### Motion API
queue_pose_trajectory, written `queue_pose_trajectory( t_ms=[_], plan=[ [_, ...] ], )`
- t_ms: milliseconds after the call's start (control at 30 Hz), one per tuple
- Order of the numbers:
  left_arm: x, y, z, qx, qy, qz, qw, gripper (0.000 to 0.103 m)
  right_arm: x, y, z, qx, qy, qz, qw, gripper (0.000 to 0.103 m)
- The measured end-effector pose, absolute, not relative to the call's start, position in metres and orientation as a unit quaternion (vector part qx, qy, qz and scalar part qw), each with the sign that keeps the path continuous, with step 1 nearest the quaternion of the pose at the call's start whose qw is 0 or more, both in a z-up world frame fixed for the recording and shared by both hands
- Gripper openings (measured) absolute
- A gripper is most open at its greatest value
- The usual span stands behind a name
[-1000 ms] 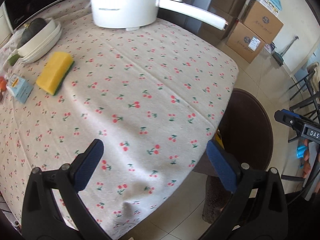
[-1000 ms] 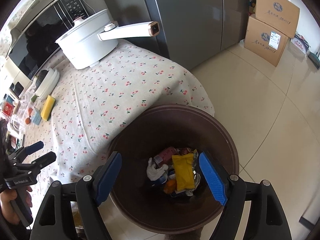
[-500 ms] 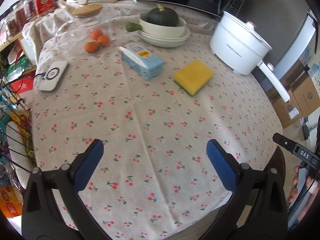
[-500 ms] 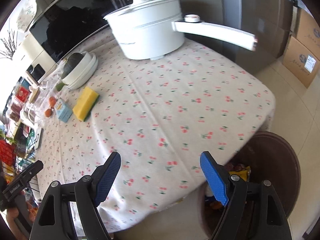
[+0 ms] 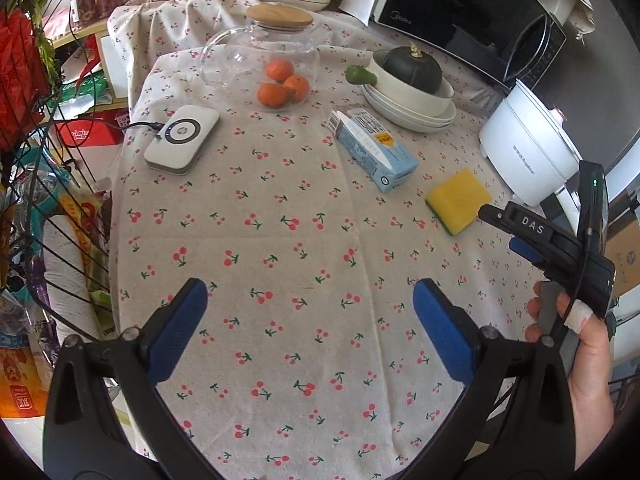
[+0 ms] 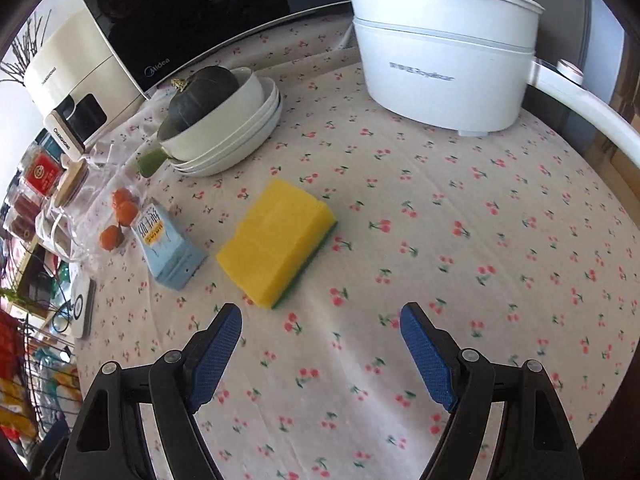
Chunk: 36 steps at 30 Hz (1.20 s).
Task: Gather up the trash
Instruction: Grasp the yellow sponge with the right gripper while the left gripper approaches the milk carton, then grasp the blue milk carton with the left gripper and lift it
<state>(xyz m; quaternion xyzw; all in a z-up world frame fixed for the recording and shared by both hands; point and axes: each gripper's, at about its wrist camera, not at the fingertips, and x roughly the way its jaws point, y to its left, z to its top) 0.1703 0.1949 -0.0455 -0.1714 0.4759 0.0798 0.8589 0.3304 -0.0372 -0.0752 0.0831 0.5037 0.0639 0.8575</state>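
A light blue carton (image 5: 372,148) lies on its side on the cherry-print tablecloth (image 5: 280,264), with a yellow sponge (image 5: 458,200) to its right. My left gripper (image 5: 310,304) hangs open over bare cloth, well short of both. In the right wrist view my right gripper (image 6: 320,320) is open and empty just in front of the sponge (image 6: 278,242); the carton (image 6: 168,244) lies to the sponge's left. In the left wrist view the right gripper (image 5: 516,232) shows at the right edge, held by a hand (image 5: 584,356).
A white electric pot (image 6: 440,60) stands at the back right. Stacked white dishes with a dark squash (image 6: 200,98) sit behind the sponge. A glass jug holding oranges (image 5: 280,80) and a white charger pad (image 5: 182,136) sit at the left. Wire racks (image 5: 36,208) border the table's left.
Both grippers have swung from the bin and the table's edge to over the table. The bin has left both views; carton and sponge now lie ahead. Both grippers stayed open.
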Motion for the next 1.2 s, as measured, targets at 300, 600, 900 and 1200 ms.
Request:
queue_pose_trajectory(
  t_ms=[300,600,900,1200],
  plan=[
    [0.187,0.187,-0.048,-0.169,0.478,0.084,0.858,0.102,0.386,-0.006,-0.103,0.098,0.507,0.050,0.855,0.083],
    [0.218,0.185,-0.053,-0.156,0.471,0.115,0.860,0.102,0.392,0.001,-0.116,0.017,0.488,0.065,0.870,0.071],
    [0.294,0.160,-0.076,-0.194,0.464,0.094,0.859,0.102,0.365,-0.068,-0.096,0.034,0.509,0.129,0.850,0.066],
    [0.356,0.148,-0.114,-0.212,0.480,0.139,0.840,0.093,0.333,-0.112,-0.092,0.046,0.517,0.152,0.841,0.066]
  ],
)
